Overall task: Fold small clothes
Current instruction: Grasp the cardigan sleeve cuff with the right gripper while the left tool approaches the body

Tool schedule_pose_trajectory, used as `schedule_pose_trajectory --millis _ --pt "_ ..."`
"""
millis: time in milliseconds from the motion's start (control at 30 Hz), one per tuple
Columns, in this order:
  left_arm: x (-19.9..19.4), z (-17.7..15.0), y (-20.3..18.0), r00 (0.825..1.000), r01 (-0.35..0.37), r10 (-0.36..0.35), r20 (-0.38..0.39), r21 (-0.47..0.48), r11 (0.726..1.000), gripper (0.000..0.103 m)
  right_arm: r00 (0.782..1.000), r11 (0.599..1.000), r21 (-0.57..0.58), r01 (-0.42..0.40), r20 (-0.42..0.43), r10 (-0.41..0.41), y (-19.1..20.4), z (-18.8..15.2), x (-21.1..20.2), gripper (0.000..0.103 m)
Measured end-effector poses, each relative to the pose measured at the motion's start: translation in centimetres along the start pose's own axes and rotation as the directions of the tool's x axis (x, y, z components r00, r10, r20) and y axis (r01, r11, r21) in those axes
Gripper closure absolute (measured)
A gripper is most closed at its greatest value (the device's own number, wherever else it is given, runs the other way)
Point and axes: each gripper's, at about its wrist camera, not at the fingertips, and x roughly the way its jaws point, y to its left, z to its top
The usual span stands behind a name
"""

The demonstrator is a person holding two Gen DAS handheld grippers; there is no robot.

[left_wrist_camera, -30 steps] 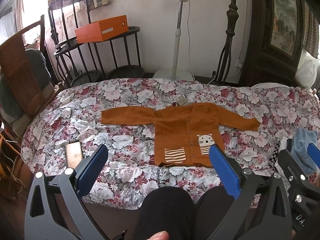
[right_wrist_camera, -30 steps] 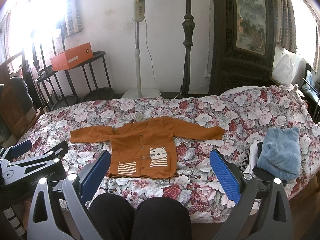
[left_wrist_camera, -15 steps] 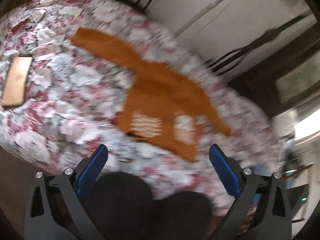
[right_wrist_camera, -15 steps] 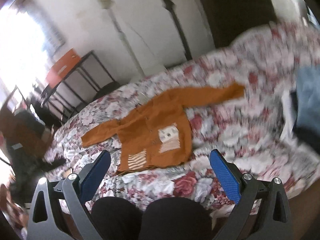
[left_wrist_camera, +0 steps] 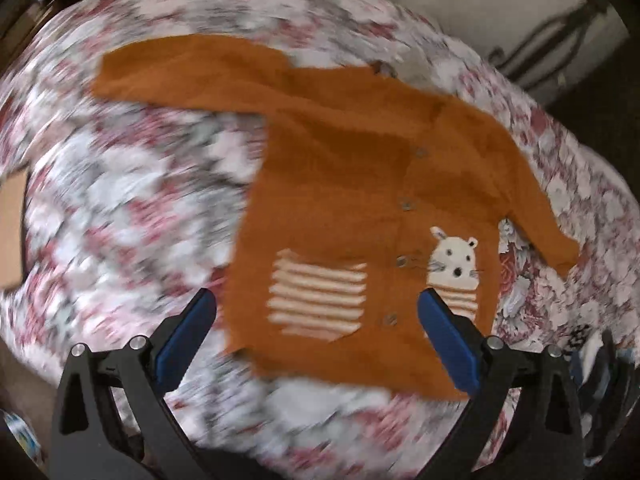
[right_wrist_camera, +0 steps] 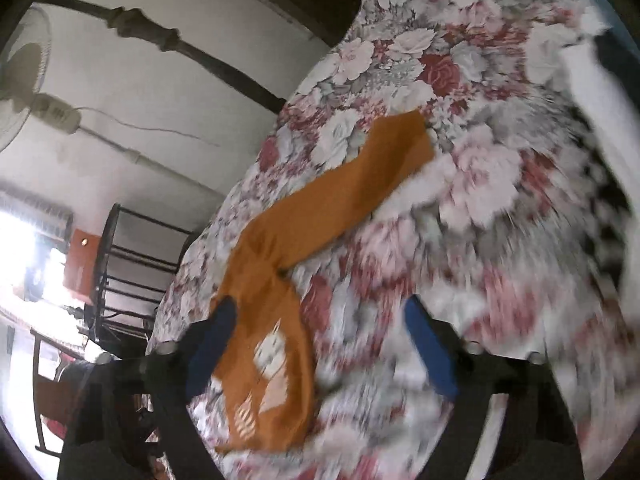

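a fuzzy knitted orange cardigan (left_wrist_camera: 352, 184) lies flat, sleeves spread, at frame centre on the floral bedspread (left_wrist_camera: 120, 208), both the left gripper (left_wrist_camera: 316, 336) and right gripper (right_wrist_camera: 320, 344) spread wide, grasping nothing.

- Orange cardigan (left_wrist_camera: 352, 184) spread flat on the floral bedspread (left_wrist_camera: 132, 208) — both sleeves out to the sides, buttons down the front.
- Striped pocket (left_wrist_camera: 318, 294) and cat-face patch (left_wrist_camera: 456, 258) near the hem.
- Left gripper (left_wrist_camera: 316, 332) above the hem, blue-padded jaws wide apart, holding nothing.
- Tan flat object (left_wrist_camera: 10, 228) at the left edge — blurred.
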Motion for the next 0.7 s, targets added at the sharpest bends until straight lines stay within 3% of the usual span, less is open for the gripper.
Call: schedule_pose_trajectory --millis 33,100,200,333,567,633,700 --pt "1.0 1.0 -0.9 1.0 -0.01 0.01 -0.002 0.015 1.0 0.005 1.0 1.0 0.007 -0.004 -0.002 0.004 -0.7 1.3 1.5 0.039" --pt "3.0 3.1 -3.8 0.999 -0.036 0.037 -0.013 0.046 0.998 0.005 1.0 0.999 0.04 -0.007 0.0 0.007 -2.3 3.6 3.9 0.043" --pt "5.5 6.1 -6.2 0.997 -0.073 0.071 0.034 0.069 0.995 0.005 1.0 0.992 0.123 -0.02 0.012 0.019 -4.9 5.8 7.0 0.046" --pt "8.3 8.6 -8.0 0.993 -0.111 0.105 0.062 0.09 0.99 0.005 0.998 0.975 0.217 -0.052 0.032 0.046 -6.9 6.3 10.0 0.046" --pt "10.0 11.9 -9.3 0.989 -0.081 0.073 0.125 0.056 0.995 0.005 0.99 0.957 0.282 -0.067 0.137 0.029 -7.6 7.1 12.4 0.048" --pt "10.8 12.7 -9.3 0.986 -0.12 0.112 0.124 0.061 0.991 0.005 0.985 0.971 0.239 -0.024 0.172 -0.018 -6.7 7.4 12.1 0.091" --pt "11.6 13.3 -8.9 0.987 -0.131 0.126 0.098 0.055 0.99 0.005 0.976 0.98 0.197 -0.027 0.217 -0.017 -5.7 7.5 10.6 0.093"
